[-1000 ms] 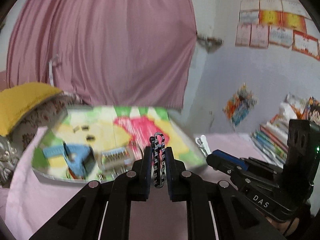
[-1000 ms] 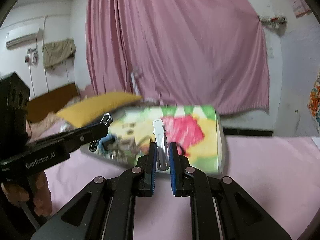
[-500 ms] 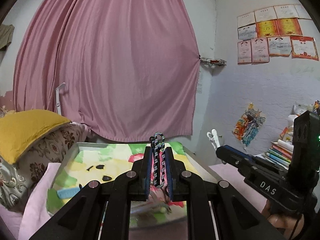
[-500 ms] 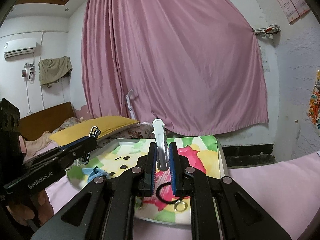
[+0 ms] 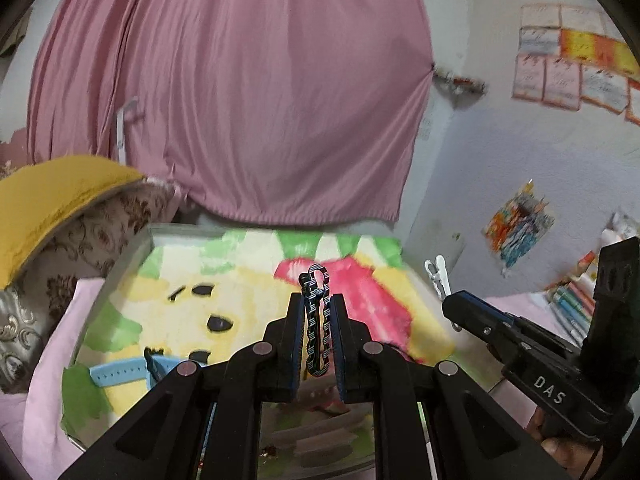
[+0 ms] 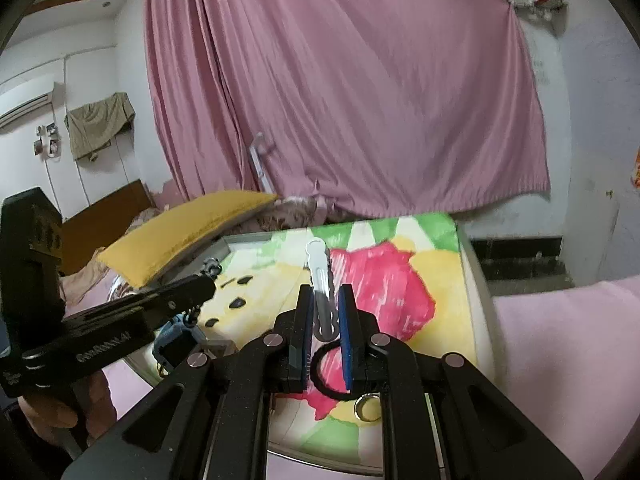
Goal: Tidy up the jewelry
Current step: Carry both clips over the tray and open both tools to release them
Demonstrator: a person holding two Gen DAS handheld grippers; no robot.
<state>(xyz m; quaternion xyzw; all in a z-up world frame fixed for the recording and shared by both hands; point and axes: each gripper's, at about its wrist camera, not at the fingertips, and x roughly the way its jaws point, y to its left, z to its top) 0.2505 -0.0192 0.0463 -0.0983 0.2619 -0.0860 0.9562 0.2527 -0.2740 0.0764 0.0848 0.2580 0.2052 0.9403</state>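
Gripping a striped hair clip (image 5: 317,316), the left gripper (image 5: 316,332) hangs over the tray (image 5: 120,268); the right gripper (image 6: 325,320) clamps a white hair clip (image 6: 320,276).

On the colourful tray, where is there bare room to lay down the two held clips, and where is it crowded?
Free: the tray's far half, over the red and green print, and its right side. Crowded: the left near corner, with the blue strap and dark pieces, and the near edge around the black band and ring.
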